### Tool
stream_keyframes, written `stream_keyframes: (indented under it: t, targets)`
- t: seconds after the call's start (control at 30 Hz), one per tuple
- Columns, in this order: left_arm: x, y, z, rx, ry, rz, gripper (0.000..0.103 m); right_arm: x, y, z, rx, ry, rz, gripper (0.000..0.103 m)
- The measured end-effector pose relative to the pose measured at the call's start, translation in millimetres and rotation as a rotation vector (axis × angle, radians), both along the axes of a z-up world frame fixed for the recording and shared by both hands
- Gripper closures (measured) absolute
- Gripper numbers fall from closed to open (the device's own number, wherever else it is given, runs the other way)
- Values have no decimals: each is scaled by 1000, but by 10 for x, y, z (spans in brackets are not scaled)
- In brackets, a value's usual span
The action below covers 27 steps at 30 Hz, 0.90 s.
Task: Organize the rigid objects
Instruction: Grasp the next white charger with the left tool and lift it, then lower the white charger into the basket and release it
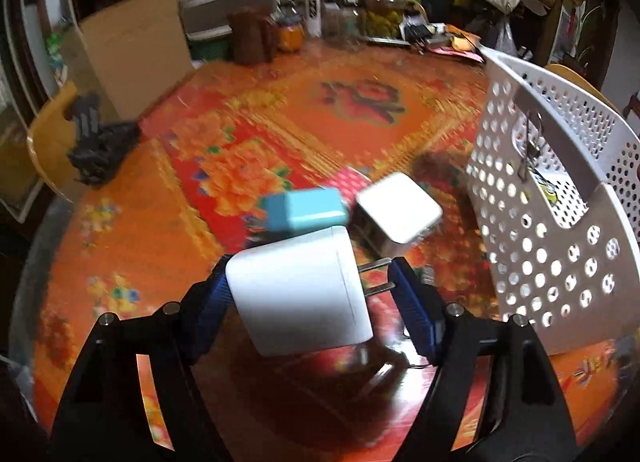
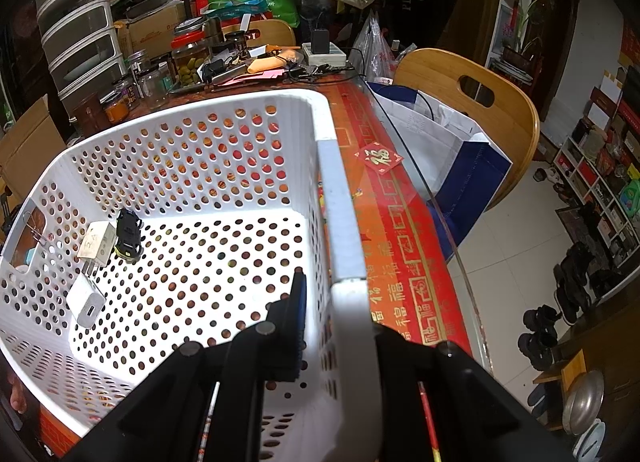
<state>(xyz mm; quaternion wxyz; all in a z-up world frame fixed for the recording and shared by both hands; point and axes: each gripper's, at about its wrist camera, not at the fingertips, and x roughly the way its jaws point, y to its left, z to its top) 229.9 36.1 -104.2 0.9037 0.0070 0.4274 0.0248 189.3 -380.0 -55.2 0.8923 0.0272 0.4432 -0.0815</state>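
Note:
My left gripper [image 1: 310, 270] is shut on a white plug charger [image 1: 300, 290]: the left pad presses its body and the prongs meet the right pad. Just beyond lie a blue charger [image 1: 306, 207] and a white square adapter [image 1: 400, 207] on the red flowered tablecloth. The white perforated basket [image 1: 560, 262] stands to the right. My right gripper [image 2: 340, 302] is shut on the basket's near wall [image 2: 344, 221], one finger inside and one outside. Inside the basket lie a white charger [image 2: 96, 244], a black toy car [image 2: 128, 236] and another white charger [image 2: 86, 304].
Jars [image 1: 380, 5], a brown pot [image 1: 252, 37] and a cardboard box [image 1: 136, 49] crowd the table's far edge. A black object [image 1: 100, 141] lies on a wooden chair at the left. Another wooden chair [image 2: 480, 101] holding a bag stands beyond the glass table edge.

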Motion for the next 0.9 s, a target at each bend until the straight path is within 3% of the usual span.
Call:
stream_keyframes:
  t: [0.23,0.4,0.5,0.67,0.77,0.9]
  targets:
    - [-49,165,308,150,-93,47,28,1,1,1,0,-1,0,93]
    - [-104,-22,1008,198,-224,-27,28,-1,4,-1,2,-1,3,93]
    - [-126,-361,1384,239,-268,-128,28,-10,17,-27,4,-3,6,93]
    - [4,-1174,1442,376,-155,-315,28,-21,12,-33,8,-4,5,93]
    - [138,-1654,1268,438,-60,-424,28,-11,11,-32,10,-3,4,93]
    - [369,-2188,877,483,133,-540,28,-7,3,-29,13,4,9,93]
